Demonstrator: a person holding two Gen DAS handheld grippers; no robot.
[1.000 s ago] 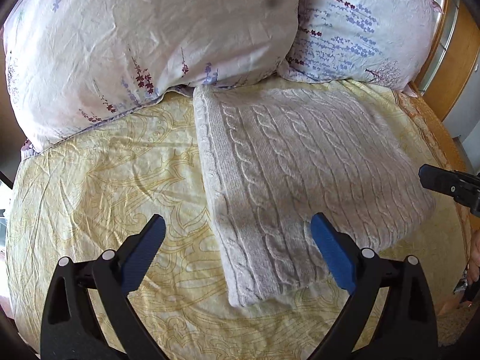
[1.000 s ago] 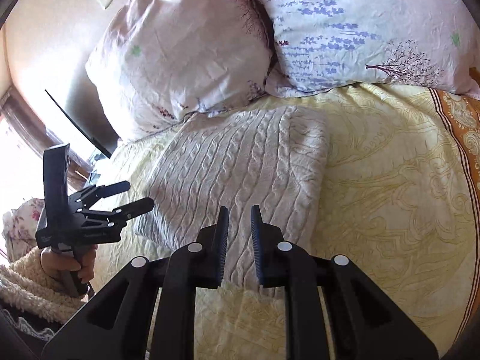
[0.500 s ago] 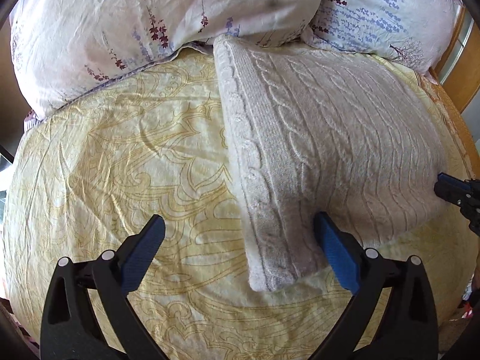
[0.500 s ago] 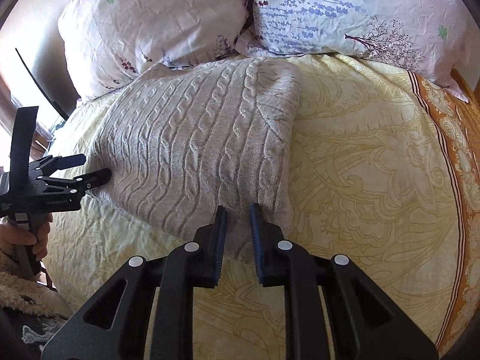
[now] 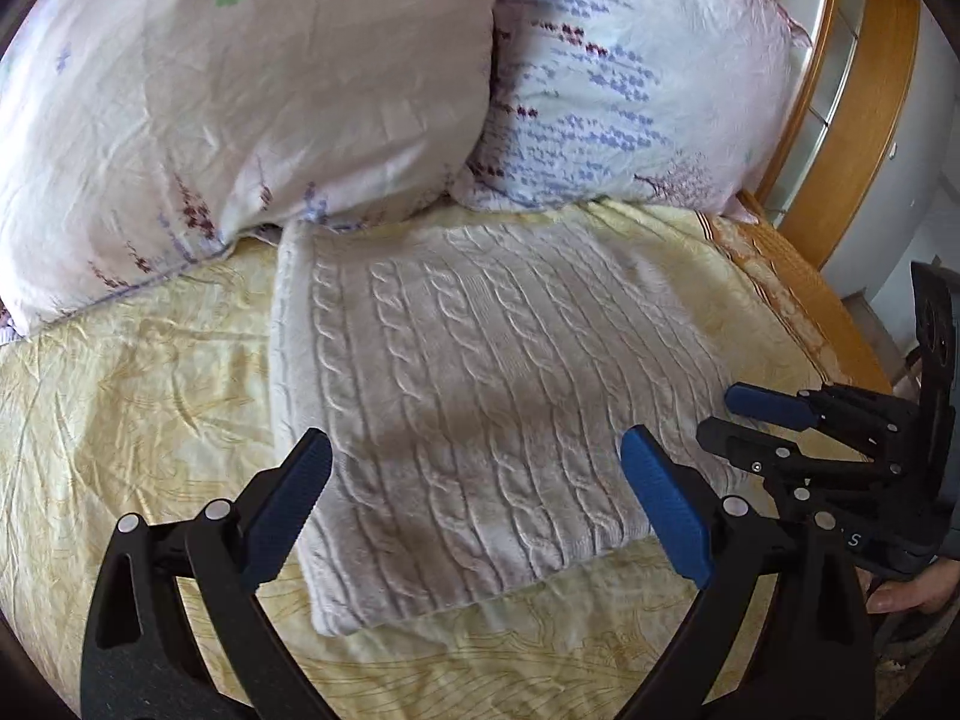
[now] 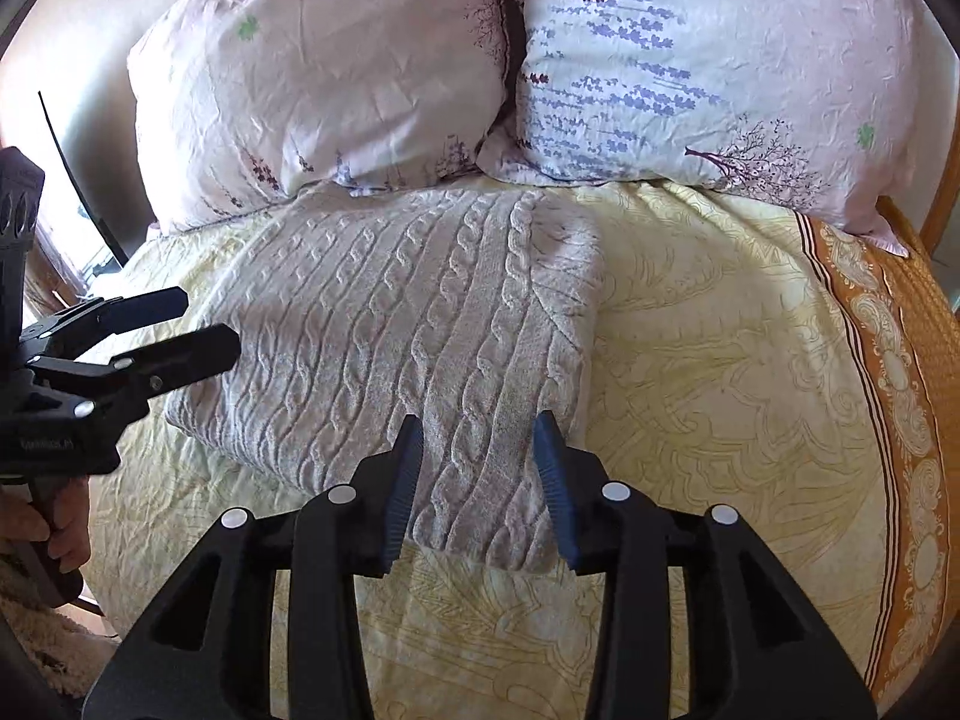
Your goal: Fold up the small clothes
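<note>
Now the right gripper (image 6: 477,483) had its jaws apart; half a second before, they were almost shut. The left gripper (image 5: 474,498) held its jaws wide apart, as before. Neither one held anything. The folded knit sweater (image 5: 480,396) lay flat on the bed (image 5: 138,396), its far edge touching the two pillows (image 5: 252,102). Both grippers had pulled back from it and hung over its near edge. It looked like the fold was done, or a new grab was coming.
</note>
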